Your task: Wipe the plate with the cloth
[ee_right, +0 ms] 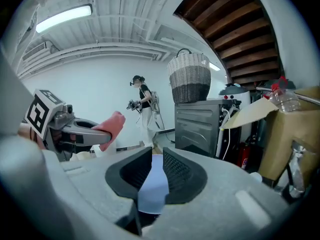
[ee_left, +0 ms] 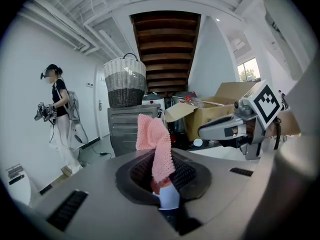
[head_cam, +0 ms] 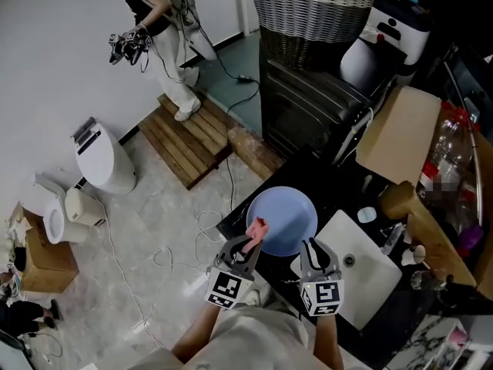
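Observation:
In the head view a pale blue plate (head_cam: 283,219) is held up over the dark counter edge. My right gripper (head_cam: 311,250) is shut on its near rim, and in the right gripper view the plate (ee_right: 151,186) stands edge-on between the jaws of the right gripper (ee_right: 152,168). My left gripper (head_cam: 248,245) is shut on a pink knitted cloth (head_cam: 257,227) that lies against the plate's left edge. In the left gripper view the cloth (ee_left: 155,145) sticks up out of the left gripper (ee_left: 162,178), with a bit of plate rim (ee_left: 169,198) below it.
A white sink basin (head_cam: 368,274) lies to the right on the black counter. Behind stand a black cabinet (head_cam: 308,106), a wicker basket (head_cam: 312,6) and a cardboard box (head_cam: 400,133). A person (head_cam: 158,21) stands by a wooden pallet (head_cam: 185,139). Cables run over the floor.

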Demonstrator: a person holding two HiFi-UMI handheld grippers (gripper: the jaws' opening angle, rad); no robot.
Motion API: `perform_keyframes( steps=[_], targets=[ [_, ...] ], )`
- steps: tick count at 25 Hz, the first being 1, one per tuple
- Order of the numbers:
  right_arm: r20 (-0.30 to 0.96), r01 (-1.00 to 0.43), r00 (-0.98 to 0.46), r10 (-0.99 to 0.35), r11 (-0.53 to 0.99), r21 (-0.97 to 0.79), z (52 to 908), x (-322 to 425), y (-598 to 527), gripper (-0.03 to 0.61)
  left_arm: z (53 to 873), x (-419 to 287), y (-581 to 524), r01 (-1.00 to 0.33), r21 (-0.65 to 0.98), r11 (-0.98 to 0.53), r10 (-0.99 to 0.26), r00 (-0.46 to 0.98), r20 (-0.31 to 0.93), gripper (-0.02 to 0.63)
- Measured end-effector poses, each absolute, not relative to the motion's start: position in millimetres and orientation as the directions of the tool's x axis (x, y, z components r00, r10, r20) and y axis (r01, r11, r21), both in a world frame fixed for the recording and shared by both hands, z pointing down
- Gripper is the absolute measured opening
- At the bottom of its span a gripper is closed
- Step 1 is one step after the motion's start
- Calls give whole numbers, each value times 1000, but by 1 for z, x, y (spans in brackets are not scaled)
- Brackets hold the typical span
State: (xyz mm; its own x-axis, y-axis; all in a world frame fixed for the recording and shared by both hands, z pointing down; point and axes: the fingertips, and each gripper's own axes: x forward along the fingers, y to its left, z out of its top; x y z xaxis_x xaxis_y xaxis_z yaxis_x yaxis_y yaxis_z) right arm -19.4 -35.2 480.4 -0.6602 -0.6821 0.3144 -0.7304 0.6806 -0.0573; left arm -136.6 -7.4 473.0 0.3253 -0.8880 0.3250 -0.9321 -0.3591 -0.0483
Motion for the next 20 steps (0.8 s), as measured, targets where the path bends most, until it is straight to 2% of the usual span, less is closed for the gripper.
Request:
perform_keyframes(
  steps=[9, 12, 20],
  targets=[
    [370, -728, -664, -649, 675, -122, 512, -6, -66, 74, 500, -115, -50, -916, -67, -395, -852, 337, 401, 34],
    [386, -731, -661, -643, 668, -139, 522, -1, -76, 48, 509, -108, -62, -912, -72, -403, -841, 338, 423, 34],
    [419, -732, -659, -624, 660, -169, 545, 11, -93, 40, 533, -91, -82, -900, -87, -427, -807, 335, 486, 34]
  ],
)
